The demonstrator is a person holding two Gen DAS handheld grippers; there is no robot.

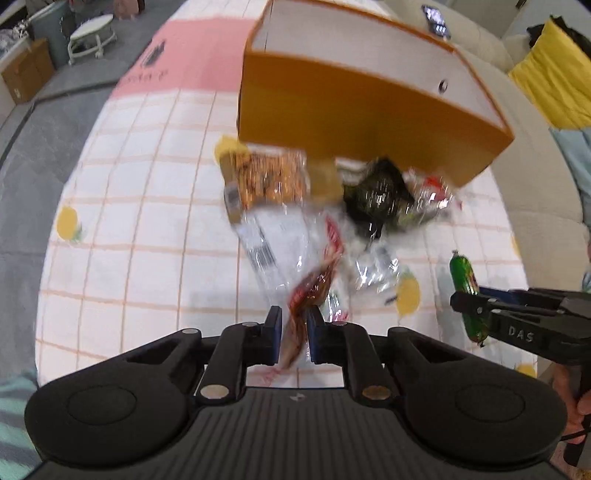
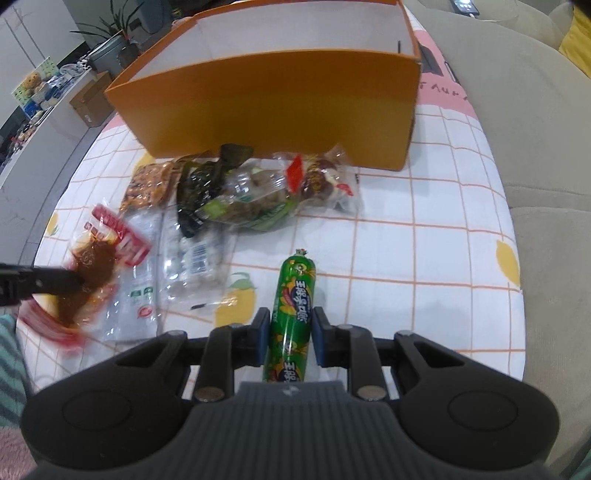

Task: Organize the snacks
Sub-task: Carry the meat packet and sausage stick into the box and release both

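Left wrist view shows me a white cloth (image 1: 147, 229) with an orange grid and lemon prints, a pink band at its far end, spread over the surface. Grey floor lies to the left, with a small round white table (image 1: 92, 35) and a cardboard carton (image 1: 26, 72) far off; a beige sofa (image 2: 517, 110) runs along the right.

My left gripper (image 1: 293, 325) is clenched on a red-brown snack packet (image 1: 310, 291). My right gripper (image 2: 290, 332) grasps a green sausage stick (image 2: 293, 314) that points away from me.

An open orange box (image 2: 277, 103) stands at the far side. Just in front of it, the remaining snack bags (image 2: 240, 195) lie heaped on the cloth.
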